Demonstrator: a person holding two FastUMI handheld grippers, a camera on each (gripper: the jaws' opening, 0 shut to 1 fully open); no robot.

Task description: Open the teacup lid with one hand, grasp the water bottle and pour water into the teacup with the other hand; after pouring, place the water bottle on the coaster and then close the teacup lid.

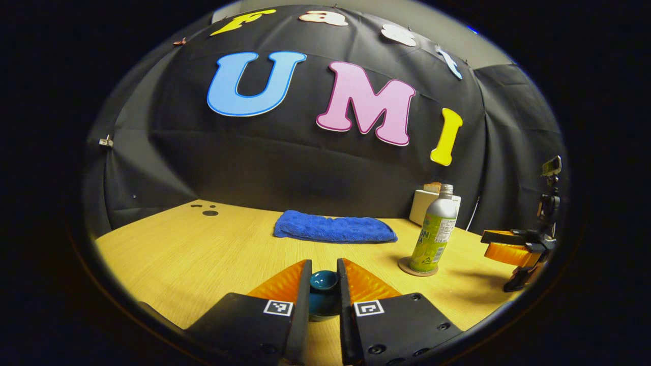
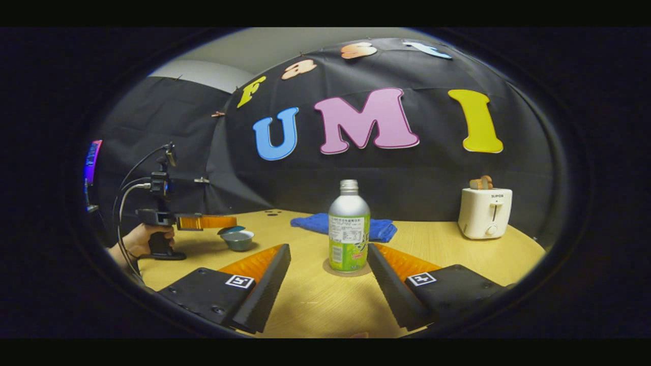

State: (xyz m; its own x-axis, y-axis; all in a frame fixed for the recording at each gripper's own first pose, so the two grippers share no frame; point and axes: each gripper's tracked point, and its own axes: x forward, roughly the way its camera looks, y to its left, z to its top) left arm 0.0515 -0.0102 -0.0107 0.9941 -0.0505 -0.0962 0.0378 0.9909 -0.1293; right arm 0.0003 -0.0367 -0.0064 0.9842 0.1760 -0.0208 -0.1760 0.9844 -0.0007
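Observation:
My left gripper (image 1: 324, 264) is shut on the dark teal teacup lid (image 1: 324, 282), which sits between its two fingers. In the right gripper view, a hand (image 2: 140, 240) holds that gripper (image 2: 231, 222), and the lid (image 2: 229, 230) hangs tilted just above the small grey teacup (image 2: 238, 240). The silver and green water bottle (image 2: 349, 229) stands upright on a round coaster (image 2: 351, 270). My right gripper (image 2: 328, 247) is open, with its fingers either side of the bottle and short of it, not touching. From the left gripper view, the bottle (image 1: 435, 234) and the right gripper (image 1: 484, 243) are at the right.
A folded blue towel (image 1: 335, 227) lies at the back of the wooden table (image 2: 305, 300). A white toaster (image 2: 484, 213) stands at the back right. A camera stand rises behind the right gripper (image 1: 549, 198).

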